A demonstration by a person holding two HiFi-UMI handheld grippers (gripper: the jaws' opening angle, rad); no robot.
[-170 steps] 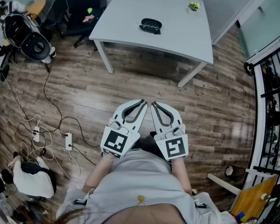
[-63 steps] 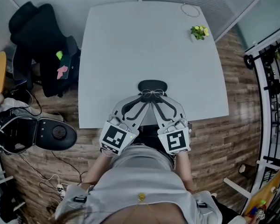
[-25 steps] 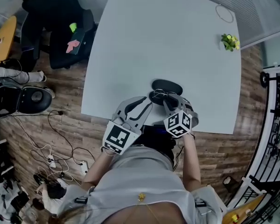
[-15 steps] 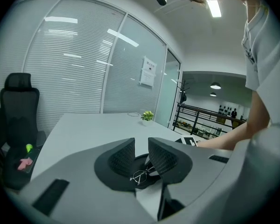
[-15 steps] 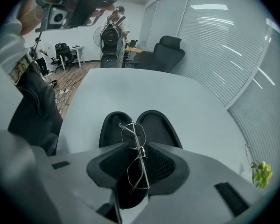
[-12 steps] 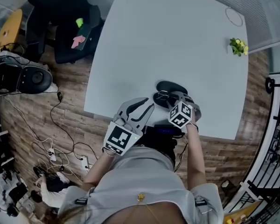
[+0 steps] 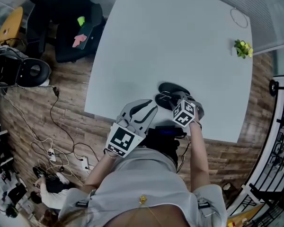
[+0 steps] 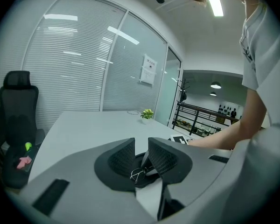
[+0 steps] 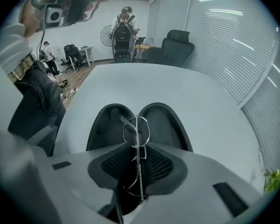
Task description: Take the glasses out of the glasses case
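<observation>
The black glasses case (image 7: 173, 88) lies open near the front edge of the white table (image 7: 170, 41). In the right gripper view its two halves (image 9: 161, 122) spread below the jaws. My right gripper (image 7: 171, 99) is over the case, and in its own view the right gripper (image 9: 139, 148) is shut on thin wire-frame glasses (image 9: 136, 125), held edge-on. My left gripper (image 7: 150, 105) hangs just left of the case at the table's edge. In its own view the left gripper (image 8: 141, 146) holds nothing, with only a narrow slit between its jaws, through which the glasses (image 8: 138, 173) show.
A small potted plant (image 7: 243, 48) and a thin ring (image 7: 238, 18) sit at the table's far right. A black office chair (image 7: 68, 18) stands left of the table. Cables and a power strip (image 7: 83, 163) lie on the wooden floor. People stand far behind the table (image 9: 123, 29).
I have come from the open floor up to the table. My right gripper has gone to the open case and shut on the glasses. My left gripper has stayed beside the case.
</observation>
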